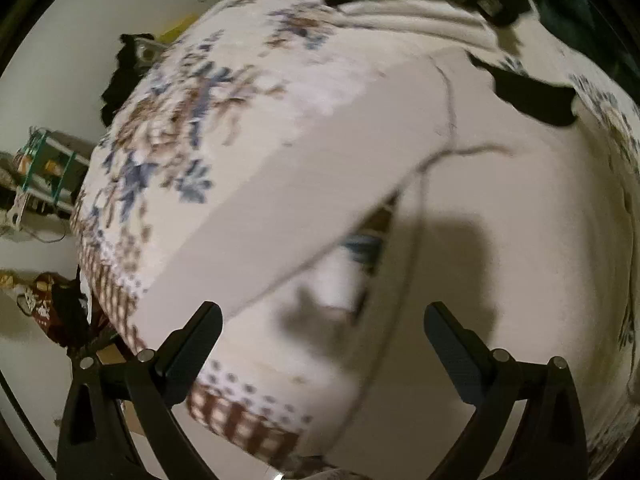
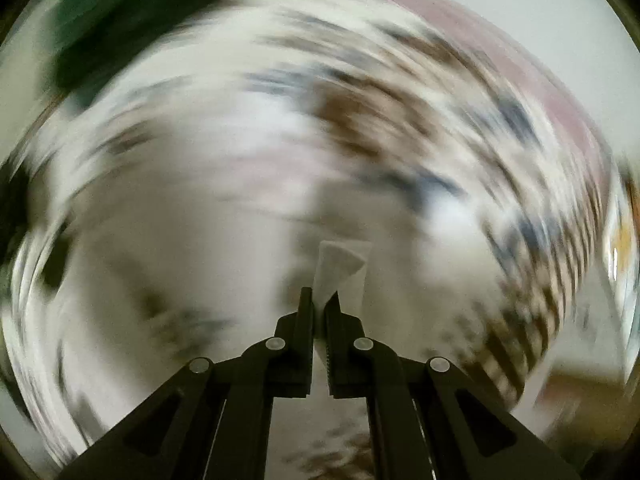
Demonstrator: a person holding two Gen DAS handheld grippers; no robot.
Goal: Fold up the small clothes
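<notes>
In the left wrist view, clutter is seen at the far left: a green-framed rack point(image 1: 44, 168) and a dark red patterned bag point(image 1: 50, 308) on a pale floor; their contents cannot be made out. A dark garment point(image 1: 120, 76) hangs at the upper left edge of the bedspread point(image 1: 168, 128), which is cream with blue and brown floral print and a brown checked border. The left gripper point(image 1: 322, 320) is held with its jaws spread wide and nothing between them. Across the centre and right of the bedspread, the task's cloth, a plain white garment point(image 1: 360, 132), is laid out; one edge is lifted into a fold, beneath which printed bedspread and shadow are visible. Thin dark seam lines are noted on its surface. A small black item point(image 1: 536, 98) lies at the upper right, touching the white garment; its kind cannot be determined. The top of the frame is cut off by dark shapes.

In the right wrist view, heavy motion blur is recorded; only smeared floral pattern is legible. The right gripper point(image 2: 320, 300) is closed almost fully, a corner of white garment point(image 2: 340, 268) being pinched between its fingers and standing up beyond the tips. The remainder of that cloth is lost in blur.
</notes>
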